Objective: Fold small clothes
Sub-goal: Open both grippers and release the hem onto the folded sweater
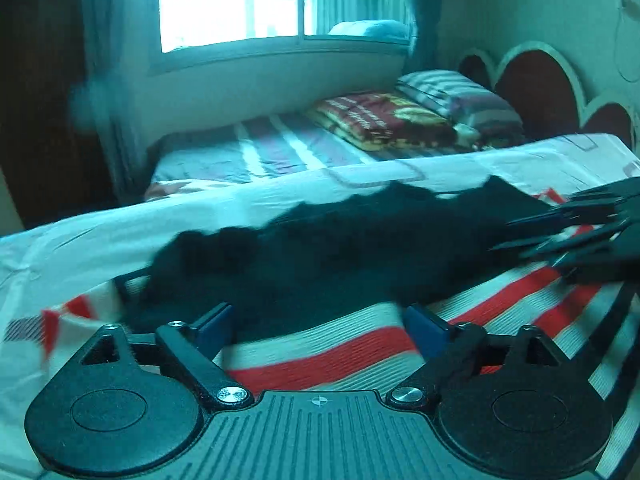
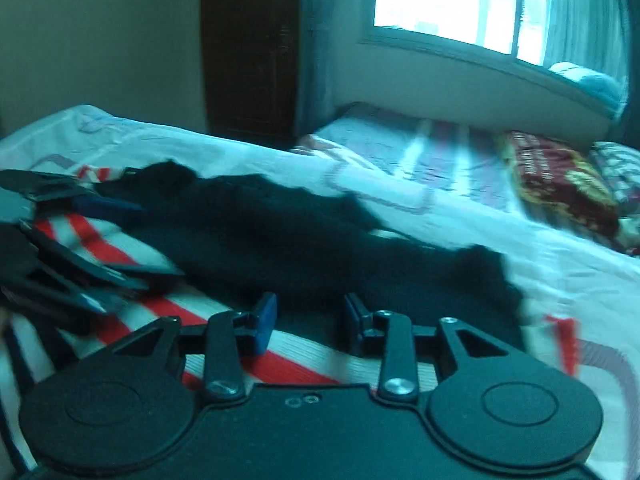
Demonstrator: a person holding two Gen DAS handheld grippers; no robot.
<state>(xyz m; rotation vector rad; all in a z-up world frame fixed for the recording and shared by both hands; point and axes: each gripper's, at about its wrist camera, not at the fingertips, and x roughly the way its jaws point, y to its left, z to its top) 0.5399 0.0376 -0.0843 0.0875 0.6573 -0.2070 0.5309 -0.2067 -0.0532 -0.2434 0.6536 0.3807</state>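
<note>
A small garment lies on the bed: a black upper part (image 1: 320, 248) and a red-and-white striped part (image 1: 340, 352). My left gripper (image 1: 320, 324) is open just above the striped cloth, its blue pads (image 1: 214, 322) apart and empty. My right gripper (image 2: 310, 316) is open at the edge where black (image 2: 300, 232) meets stripes (image 2: 304, 356), nothing between its blue pads (image 2: 266, 320). Each gripper shows in the other view: the right one (image 1: 580, 232) at the garment's right end, the left one (image 2: 80, 240) at its left end. Both frames are motion-blurred.
The garment lies on a white patterned bedsheet (image 1: 120, 224). Behind is a second bed with a striped sheet (image 1: 260, 148), a red blanket (image 1: 380, 120) and a pillow (image 1: 456, 96). A window (image 1: 232, 0) and a dark wooden door (image 2: 248, 48) stand beyond.
</note>
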